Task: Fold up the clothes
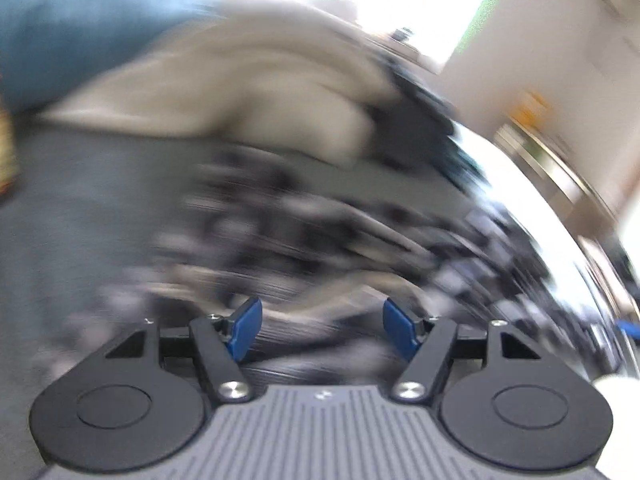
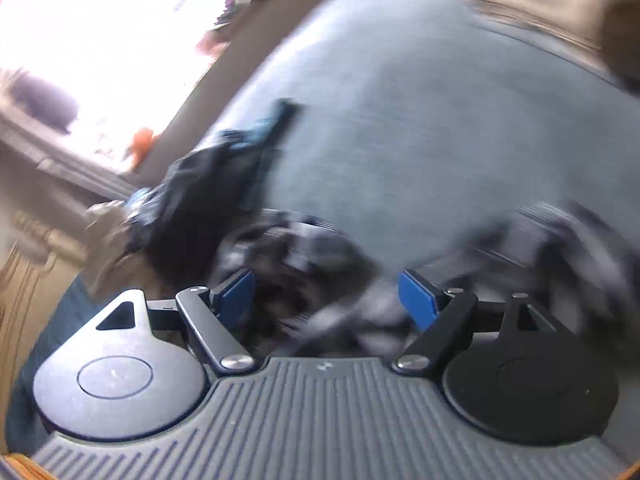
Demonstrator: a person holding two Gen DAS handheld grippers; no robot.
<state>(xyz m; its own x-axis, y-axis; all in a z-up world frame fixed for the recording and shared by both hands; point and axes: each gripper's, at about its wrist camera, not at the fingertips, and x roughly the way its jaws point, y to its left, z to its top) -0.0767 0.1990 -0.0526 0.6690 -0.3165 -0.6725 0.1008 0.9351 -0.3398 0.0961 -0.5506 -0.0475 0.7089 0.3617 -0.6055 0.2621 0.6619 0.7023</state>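
Both views are smeared by motion blur. A dark garment with a black-and-white pattern (image 1: 304, 240) lies spread on a grey-blue surface (image 1: 80, 220) in the left wrist view. My left gripper (image 1: 322, 326) is open just above it, with nothing between its blue pads (image 1: 248, 326). A beige garment (image 1: 240, 92) lies heaped behind the patterned one. In the right wrist view the patterned garment (image 2: 304, 268) lies bunched under my right gripper (image 2: 326, 298), which is open with its blue pads (image 2: 418, 298) wide apart. A black piece of clothing (image 2: 192, 208) lies left of it.
The grey-blue surface (image 2: 400, 132) fills most of the right wrist view, with a beige cloth (image 2: 560, 4) at its far right. A bright window (image 2: 100, 40) and pale walls (image 1: 540, 40) stand beyond. Blue fabric (image 1: 72, 28) lies at the far left.
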